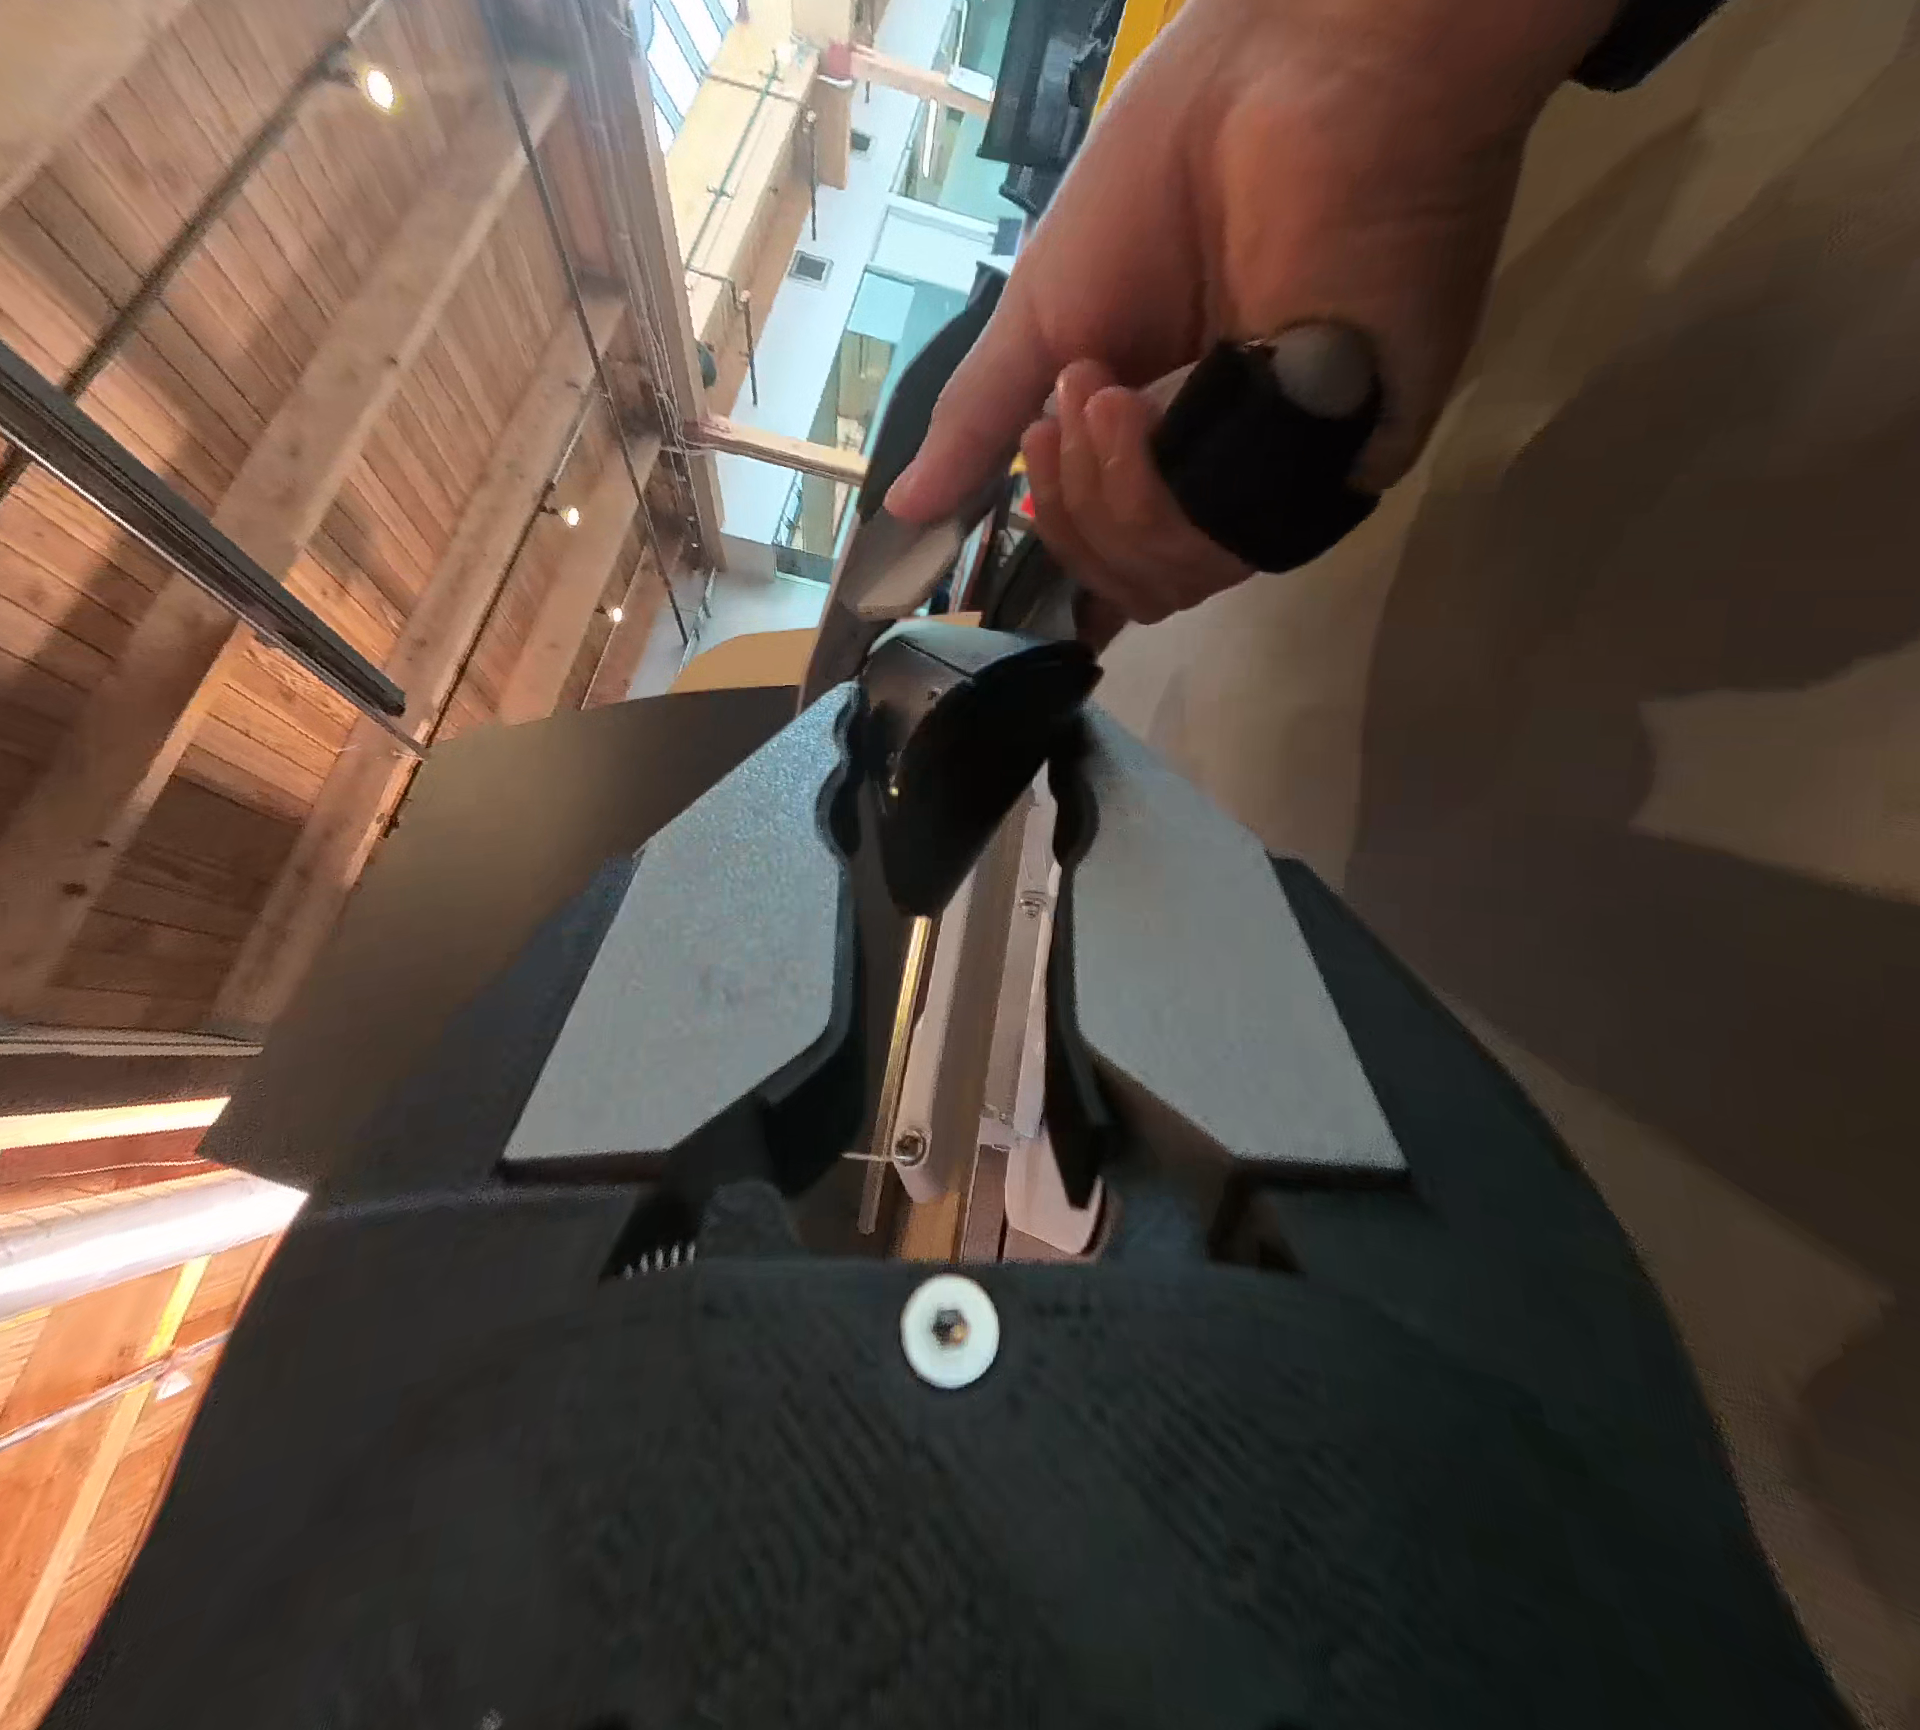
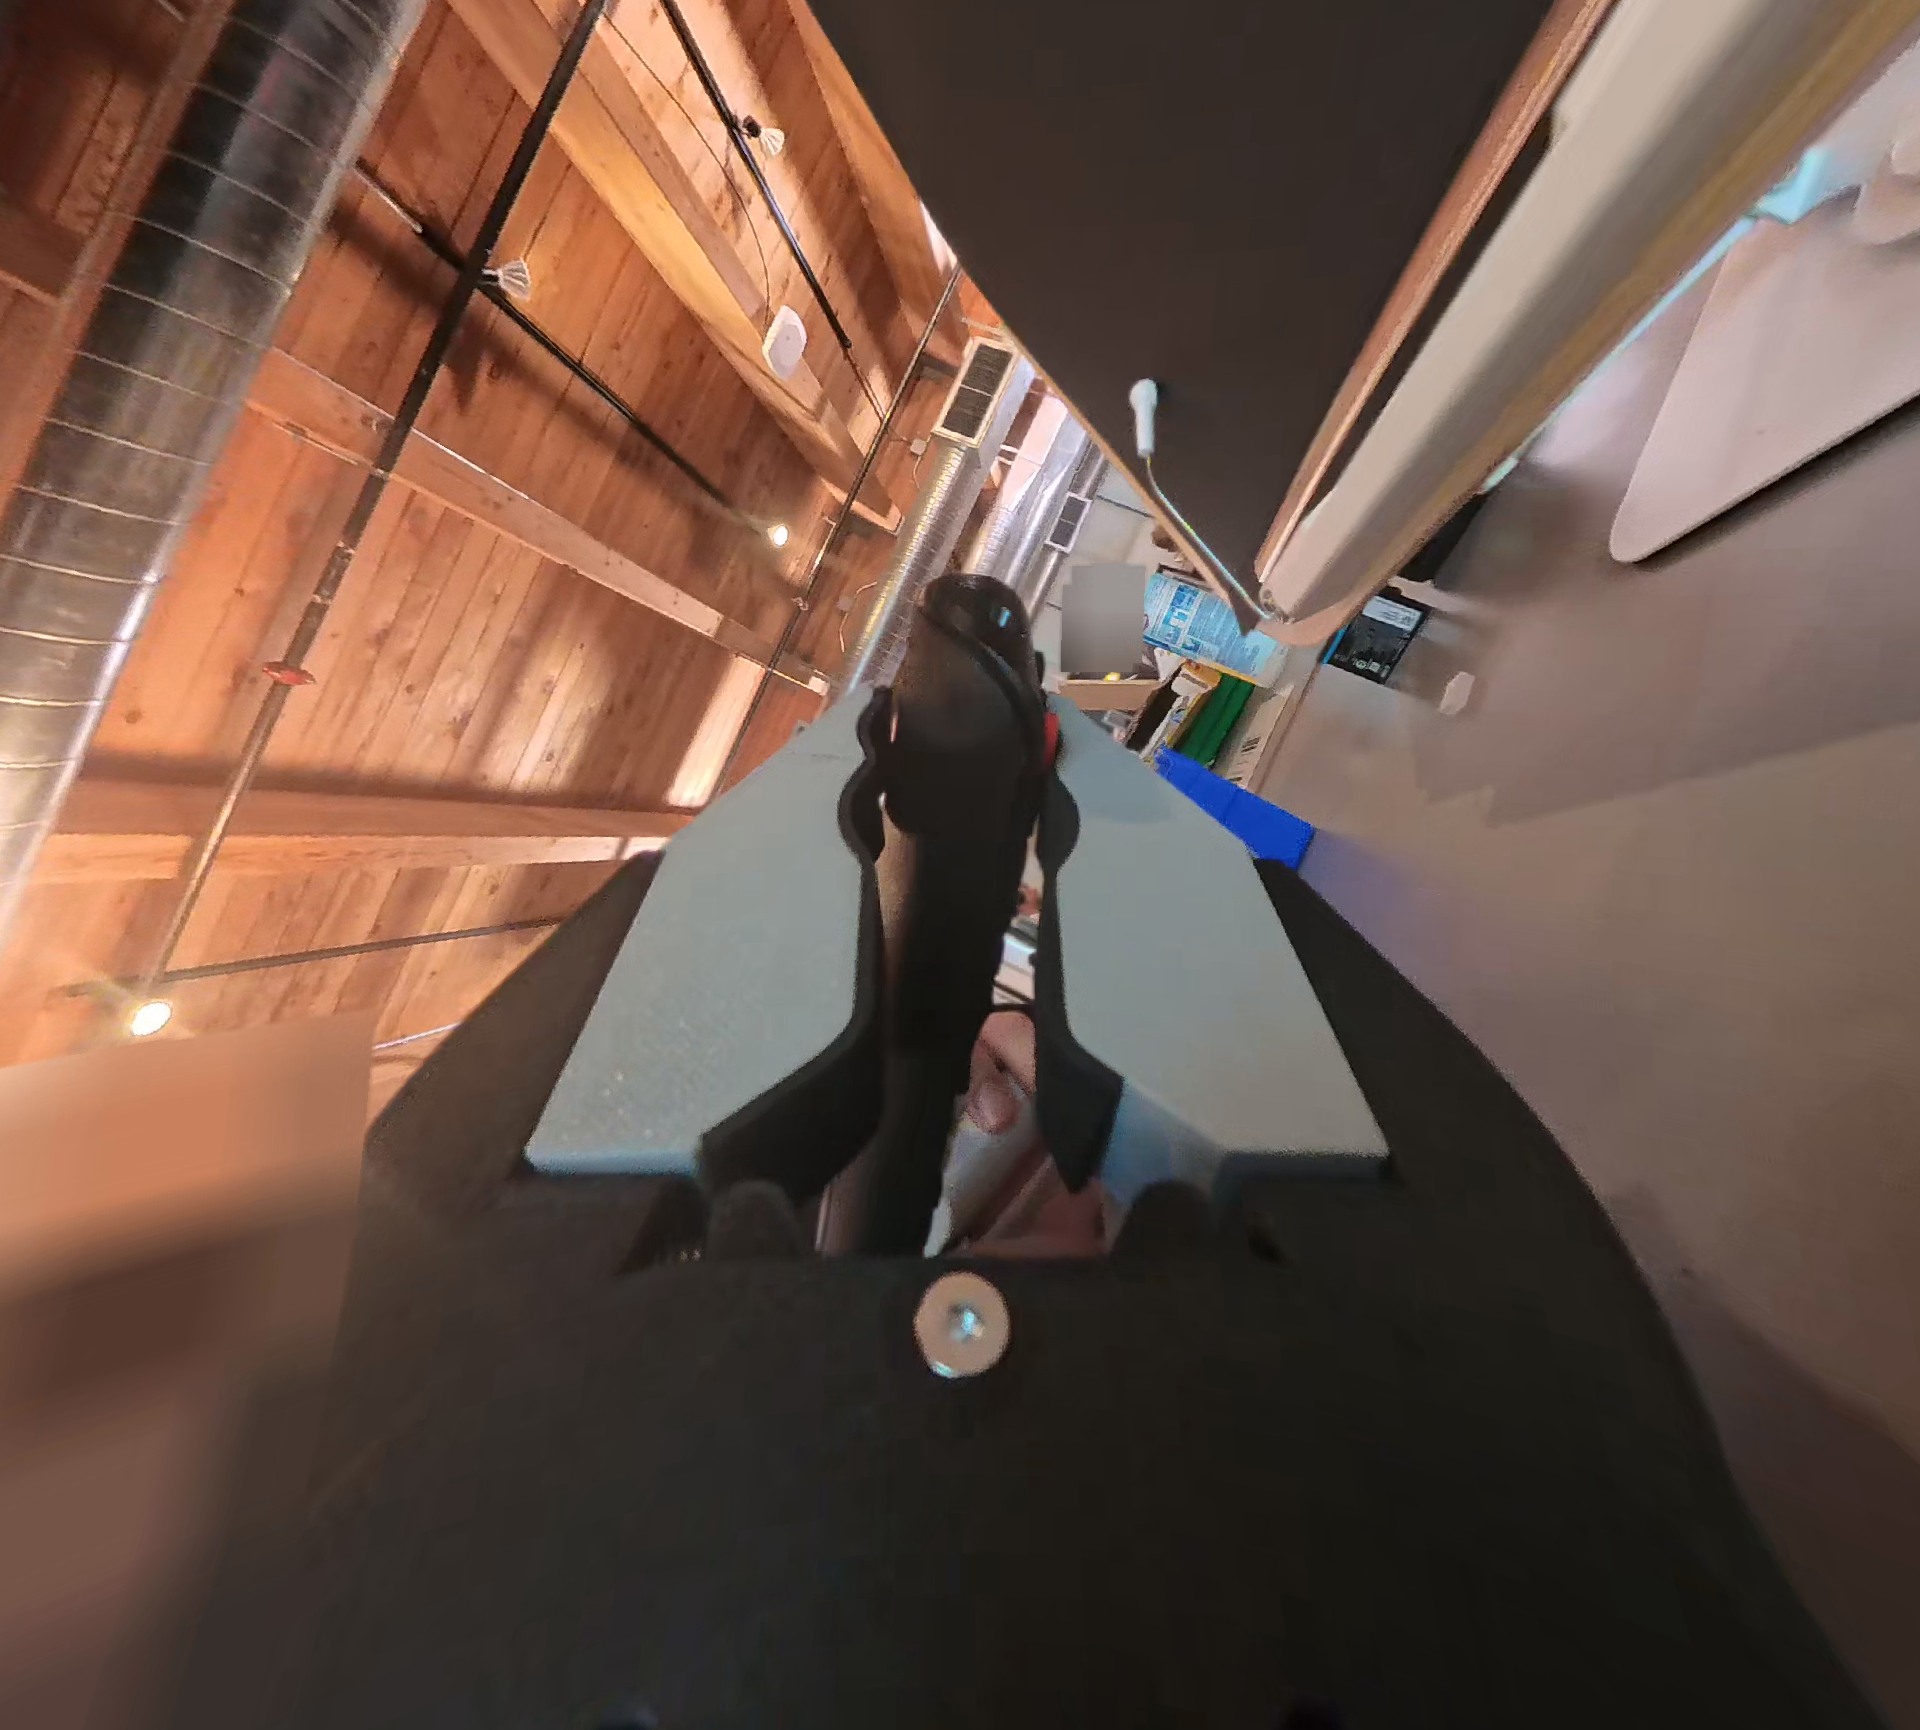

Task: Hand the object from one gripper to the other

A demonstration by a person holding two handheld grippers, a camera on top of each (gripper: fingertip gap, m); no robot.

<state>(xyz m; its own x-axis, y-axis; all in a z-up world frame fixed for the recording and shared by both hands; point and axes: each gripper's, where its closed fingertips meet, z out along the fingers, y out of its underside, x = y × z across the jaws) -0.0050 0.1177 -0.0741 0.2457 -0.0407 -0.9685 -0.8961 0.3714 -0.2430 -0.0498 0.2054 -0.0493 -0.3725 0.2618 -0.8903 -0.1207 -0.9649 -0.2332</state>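
Matt, grainy plastic tool [image 2: 956, 776]; rough wood ceiling [image 2: 540, 600]

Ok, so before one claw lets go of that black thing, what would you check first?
1. Left claw is shut on the black object: ok, both fingertips press its sides.
2. Right claw is shut on a black object too: ok in its own view.
3. Both claws hold the same object: cannot tell, since neither view shows both grips together.
4. The person's hand is clear of the left claw's tips: cannot tell; its fingers sit close above them.
5. The grip is deep enough: not ok for the left claw, which holds by the tips only.
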